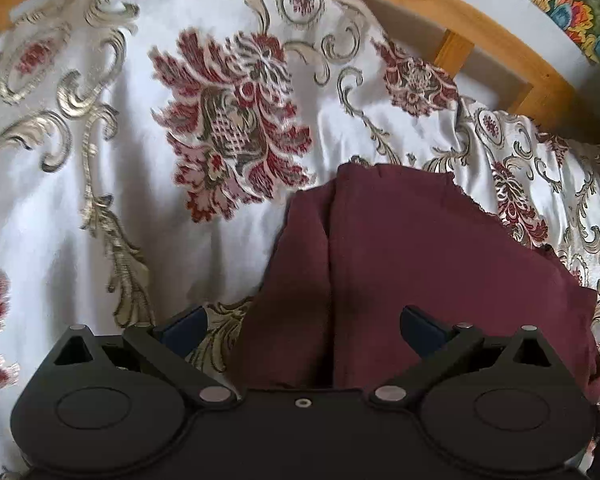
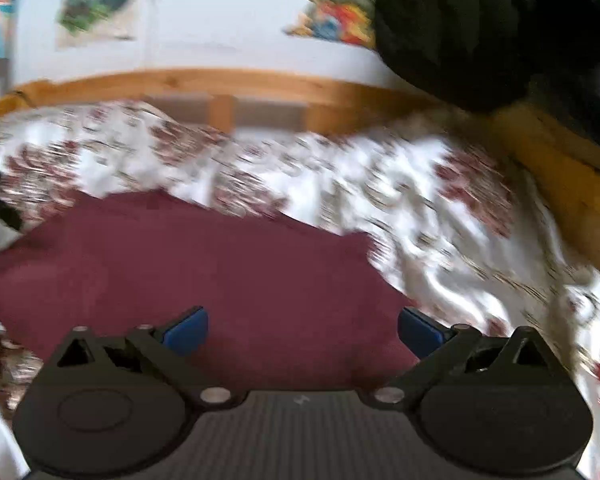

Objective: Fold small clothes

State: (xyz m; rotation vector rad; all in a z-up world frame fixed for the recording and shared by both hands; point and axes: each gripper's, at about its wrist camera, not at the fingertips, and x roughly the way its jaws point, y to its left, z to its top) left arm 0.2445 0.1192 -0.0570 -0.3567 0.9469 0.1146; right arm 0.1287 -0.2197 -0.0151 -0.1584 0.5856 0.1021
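Observation:
A small maroon cloth (image 1: pixel 412 264) lies on a white bedspread with red and gold flower patterns (image 1: pixel 100 200). It has a fold running down its left part. My left gripper (image 1: pixel 302 330) is open just above the cloth's near edge, its blue pads wide apart and empty. In the right wrist view the same maroon cloth (image 2: pixel 204 272) spreads flat under my right gripper (image 2: pixel 302 330), which is open and empty over the cloth's near edge. That view is blurred.
A wooden bed frame (image 1: pixel 440 4) runs along the far side, also seen in the right wrist view (image 2: pixel 228 84). A dark bulky shape (image 2: pixel 492 32) hangs at the upper right. Colourful posters (image 2: pixel 96 0) hang on the pale wall.

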